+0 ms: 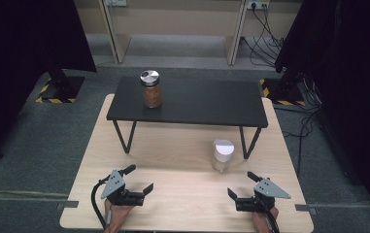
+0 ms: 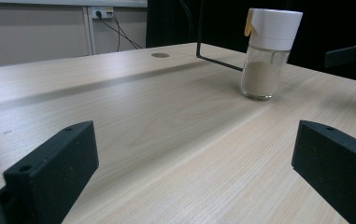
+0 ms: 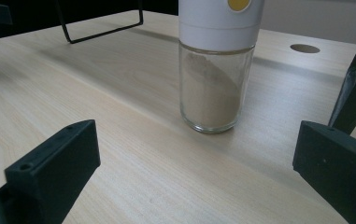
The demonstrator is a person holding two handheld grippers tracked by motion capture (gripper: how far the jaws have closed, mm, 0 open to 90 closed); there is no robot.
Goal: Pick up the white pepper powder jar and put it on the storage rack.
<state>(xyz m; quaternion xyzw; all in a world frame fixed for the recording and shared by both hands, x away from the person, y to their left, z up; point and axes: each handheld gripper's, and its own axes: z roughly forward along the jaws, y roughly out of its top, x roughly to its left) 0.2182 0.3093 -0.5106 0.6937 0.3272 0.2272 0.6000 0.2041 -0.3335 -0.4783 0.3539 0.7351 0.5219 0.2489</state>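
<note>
White-capped jar (image 3: 216,70) of pale powder stands upright, right of centre on tabletop (image 1: 173,194), beside shelf leg. Right gripper (image 1: 243,187) near it, left gripper (image 1: 141,178) farther; both jaws wide, empty. Approach step; next likely: straddle jar, close.

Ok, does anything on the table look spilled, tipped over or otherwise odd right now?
Nothing stands out. The white-capped jar stands upright on the table, its powder inside and none around its base. The brown jar stands upright on the black shelf. Both grippers, left and right, are open and apart from the jars.
</note>
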